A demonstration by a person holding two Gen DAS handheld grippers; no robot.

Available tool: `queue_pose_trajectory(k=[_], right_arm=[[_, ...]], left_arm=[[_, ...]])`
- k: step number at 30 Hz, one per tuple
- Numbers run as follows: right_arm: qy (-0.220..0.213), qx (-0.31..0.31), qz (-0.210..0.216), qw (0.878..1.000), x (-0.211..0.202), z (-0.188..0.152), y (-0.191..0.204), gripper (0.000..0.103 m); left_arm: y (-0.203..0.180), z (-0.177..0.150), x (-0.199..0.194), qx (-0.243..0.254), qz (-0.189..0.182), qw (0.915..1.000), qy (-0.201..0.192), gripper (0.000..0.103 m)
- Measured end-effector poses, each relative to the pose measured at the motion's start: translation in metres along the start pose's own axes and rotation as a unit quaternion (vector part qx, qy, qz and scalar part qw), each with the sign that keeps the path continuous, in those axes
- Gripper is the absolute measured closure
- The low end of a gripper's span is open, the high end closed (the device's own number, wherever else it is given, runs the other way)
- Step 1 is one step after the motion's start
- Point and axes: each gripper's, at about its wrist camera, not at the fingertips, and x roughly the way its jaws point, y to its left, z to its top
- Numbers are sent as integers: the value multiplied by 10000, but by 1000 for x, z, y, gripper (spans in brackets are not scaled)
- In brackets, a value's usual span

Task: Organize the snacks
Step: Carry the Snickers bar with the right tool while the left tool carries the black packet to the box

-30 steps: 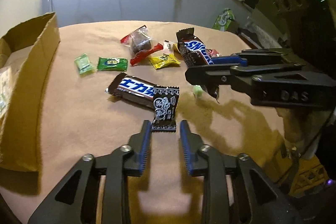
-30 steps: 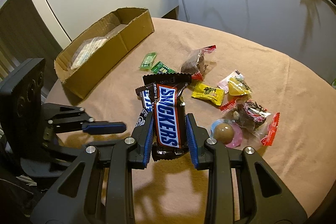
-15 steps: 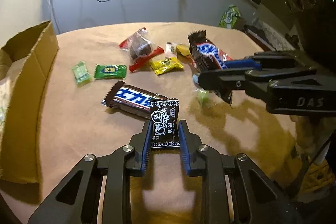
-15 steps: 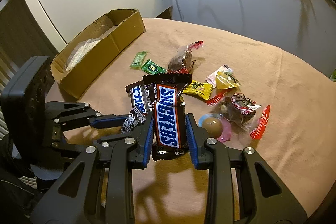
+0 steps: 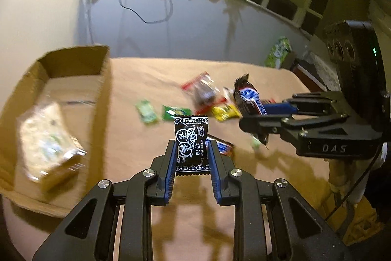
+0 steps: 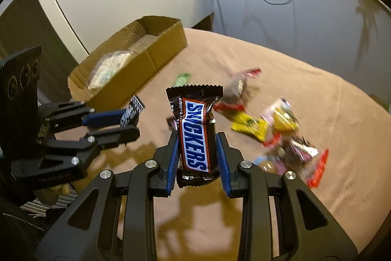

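The black plum candy packet (image 5: 191, 143) stands upright between the blue pads of the left gripper (image 5: 191, 155), pinched at its lower half and lifted clear of the brown tablecloth (image 5: 151, 80). It hides most of a dark bar with a blue label (image 5: 221, 146) lying just behind it. The Snickers bar (image 6: 196, 136) is likewise clamped upright in the right gripper (image 6: 197, 158), held above the cloth; its lower seal sticks out below the pads.

Both tools point toward the middle of the table, the left one nearer the cardboard box (image 5: 102, 99). The right-wrist view shows the left gripper from the side, its packet seen edge-on as a thin patterned strip (the print is unreadable there). Only the left-wrist view looks down into the box, where a pale wrapped pack (image 5: 46, 141) lies blurred.

The loose sweets are smeared by motion: two green packets (image 5: 158, 111), a yellow one (image 5: 223, 111), a clear red-edged pouch (image 5: 202, 92). The right-wrist view adds a round brown sweet on pink wrapping (image 6: 267, 164) and another red-edged pouch (image 6: 300, 151), both hard to make out.
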Motion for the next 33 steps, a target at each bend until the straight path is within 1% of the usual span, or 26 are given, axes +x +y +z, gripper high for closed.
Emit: queue_pose_trajectory(k=[3, 8, 13, 16, 20, 24, 28, 33], right_arm=[[-5, -174, 83, 9998, 8, 17, 14, 73], [12, -400, 291, 9988, 28, 50, 39, 73], [62, -621, 535, 9966, 50, 85, 63, 73], [159, -755, 580, 9953, 63, 102, 75, 73], [378, -853, 641, 9936, 87, 127, 86, 73], [596, -936, 613, 9919, 107, 143, 90, 73], [790, -999, 520, 9905, 126, 151, 92, 73], [905, -1082, 467, 9889, 140, 156, 96, 73]], left_arm=[[19, 6, -10, -129, 205, 9996, -141, 80], [56, 15, -23, -314, 572, 9976, -252, 80], [91, 24, -28, -552, 811, 9949, -247, 80], [107, 30, -27, -598, 940, 9935, -212, 80], [122, 38, -22, -572, 1103, 9922, -119, 80], [133, 43, -18, -567, 1260, 9904, -45, 80], [140, 46, -15, -573, 1329, 9895, 15, 80], [146, 46, -11, -587, 1389, 9885, 80, 79]])
